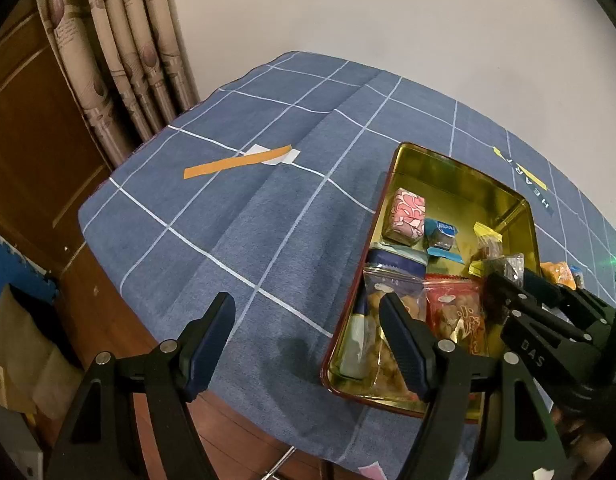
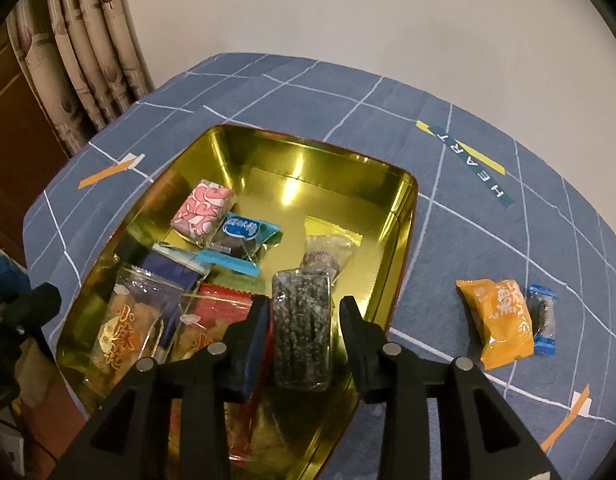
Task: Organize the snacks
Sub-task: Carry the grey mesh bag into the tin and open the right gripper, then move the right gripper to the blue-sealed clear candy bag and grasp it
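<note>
One tin (image 2: 404,216), nine snack packets (image 2: 496,320)

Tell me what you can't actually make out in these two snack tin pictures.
- Right wrist view: near end of the gold tin is hidden by the right gripper.
- Right wrist view: whether its pads touch the dark sesame bar is unclear.
- Left wrist view: orange packet is mostly hidden by that gripper.
- Small blue candy: print too small.

Dim warm light, glaring tin (image 2: 300,168), fisheye-warped edges.

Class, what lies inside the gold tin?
The gold tin holds a pink packet, a blue-wrapped sweet and a dark seeded bar; whatever lies beneath the overlapping packets is hidden.
</note>
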Available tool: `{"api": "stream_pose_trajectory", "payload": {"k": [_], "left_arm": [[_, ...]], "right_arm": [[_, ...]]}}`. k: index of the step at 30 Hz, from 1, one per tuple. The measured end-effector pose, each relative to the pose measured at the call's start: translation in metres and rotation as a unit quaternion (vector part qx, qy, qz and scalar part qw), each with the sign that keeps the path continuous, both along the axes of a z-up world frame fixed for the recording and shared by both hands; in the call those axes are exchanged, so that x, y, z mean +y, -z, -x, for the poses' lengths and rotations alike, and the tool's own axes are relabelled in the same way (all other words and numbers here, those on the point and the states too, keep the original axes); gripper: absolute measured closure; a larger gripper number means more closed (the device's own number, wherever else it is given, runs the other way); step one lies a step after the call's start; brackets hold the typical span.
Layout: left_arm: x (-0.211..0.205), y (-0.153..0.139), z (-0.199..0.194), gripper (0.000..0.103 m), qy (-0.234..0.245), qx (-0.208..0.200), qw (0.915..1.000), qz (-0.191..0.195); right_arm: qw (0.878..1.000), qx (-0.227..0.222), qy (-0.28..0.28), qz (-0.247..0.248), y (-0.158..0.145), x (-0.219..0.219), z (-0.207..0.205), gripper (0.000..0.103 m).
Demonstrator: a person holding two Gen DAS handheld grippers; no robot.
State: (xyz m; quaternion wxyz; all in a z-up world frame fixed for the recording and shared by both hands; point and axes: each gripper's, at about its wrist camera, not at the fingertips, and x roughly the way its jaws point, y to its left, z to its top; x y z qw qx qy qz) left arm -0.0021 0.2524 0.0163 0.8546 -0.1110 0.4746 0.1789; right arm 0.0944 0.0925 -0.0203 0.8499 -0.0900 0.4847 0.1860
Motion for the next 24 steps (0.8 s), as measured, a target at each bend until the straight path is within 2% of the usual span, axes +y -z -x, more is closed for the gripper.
{"api": "stream_pose_trajectory", "payload": {"k": [3,12,19,24], "left_arm": [[0.0,0.0,0.0,0.032,0.0,0.001,1.0,0.002],[0.0,0.001,0.0,0.032,0.004,0.004,1.0,0.0],[0.002,0.002,0.0,0.032,0.006,0.006,1.0,0.003],[0.003,0.003,-0.001,0.032,0.01,0.006,0.9999,0.004]], "right_arm": [[1.0,-0.008,-0.002,-0.003,-0.003,-0.003,0.002,0.058],[0.999,-0.022,-0.012,-0.021,-0.015,-0.015,0.009,0.056],[0.998,-0.039,0.008,-0.056,-0.033,-0.045,0.006,0.055],[0.996,-0.06,0.041,-0.042,-0.038,-0.074,-0.002,0.054]]}}
